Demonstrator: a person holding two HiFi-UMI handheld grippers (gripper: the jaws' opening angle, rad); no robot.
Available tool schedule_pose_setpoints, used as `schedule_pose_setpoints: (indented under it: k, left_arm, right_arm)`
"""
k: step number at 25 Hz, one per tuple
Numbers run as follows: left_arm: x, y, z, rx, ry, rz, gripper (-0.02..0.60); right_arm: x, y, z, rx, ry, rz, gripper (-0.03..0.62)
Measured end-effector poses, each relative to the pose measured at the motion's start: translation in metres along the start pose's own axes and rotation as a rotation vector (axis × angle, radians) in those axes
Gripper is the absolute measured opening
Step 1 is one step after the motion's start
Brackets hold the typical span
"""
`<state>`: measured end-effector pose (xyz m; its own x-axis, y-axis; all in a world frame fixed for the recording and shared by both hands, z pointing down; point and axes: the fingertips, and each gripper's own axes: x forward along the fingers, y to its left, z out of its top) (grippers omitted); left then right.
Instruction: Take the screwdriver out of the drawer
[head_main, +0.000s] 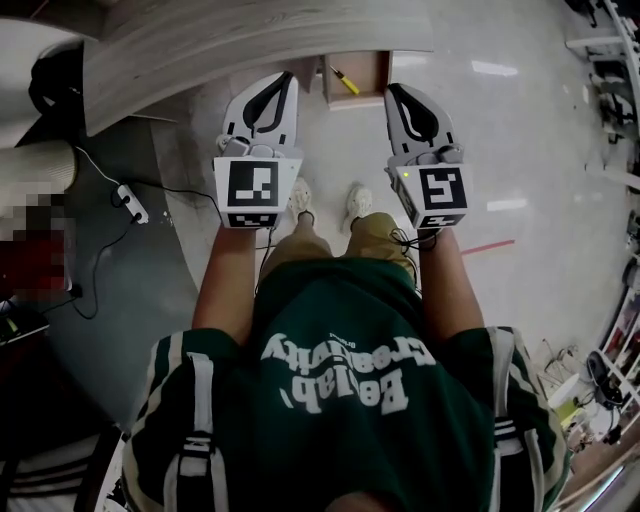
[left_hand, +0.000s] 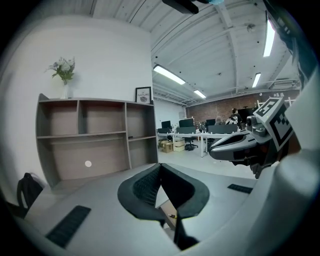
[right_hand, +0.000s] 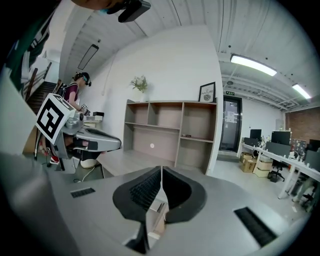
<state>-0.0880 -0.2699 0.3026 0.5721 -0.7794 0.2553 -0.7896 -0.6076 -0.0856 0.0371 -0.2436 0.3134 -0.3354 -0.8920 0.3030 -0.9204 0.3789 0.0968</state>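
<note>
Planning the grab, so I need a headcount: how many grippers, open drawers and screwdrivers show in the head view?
White-and-black two-jaw grippers: 2 (left gripper, right gripper, both shut and empty)
Open wooden drawer: 1
Yellow-handled screwdriver: 1, lying in the drawer
Total: 4

The open drawer (head_main: 370, 68) holds 1 yellow-handled screwdriver (head_main: 345, 81), lying diagonally.

On inspection: one screwdriver (head_main: 345, 80), one open drawer (head_main: 375, 72), one desk (head_main: 250, 40). Two tongs: left tongs (head_main: 286, 78), right tongs (head_main: 391, 92). Two shoes (head_main: 300, 198). One power strip (head_main: 132, 203).
</note>
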Motion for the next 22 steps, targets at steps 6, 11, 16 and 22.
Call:
schedule_pose_setpoints:
  k: [6,11,16,22]
  left_arm:
    - [0.050,-0.010,-0.025,-0.033,0.043,0.012,0.017]
    - [0.090,0.001,-0.077,-0.046,0.091,0.034,0.017]
    - [0.124,0.018,-0.130,-0.036,0.103,0.044,0.017]
    - [0.147,0.005,-0.174,-0.029,0.105,0.037,0.018]
  right_arm:
    - [0.036,-0.035,-0.037,0.014,0.025,0.052,0.035]
    - [0.092,-0.031,-0.093,-0.005,0.093,0.133,0.035]
    - [0.147,-0.020,-0.155,0.005,0.134,0.192,0.035]
    - [0.166,-0.025,-0.215,-0.038,0.184,0.211,0.035]
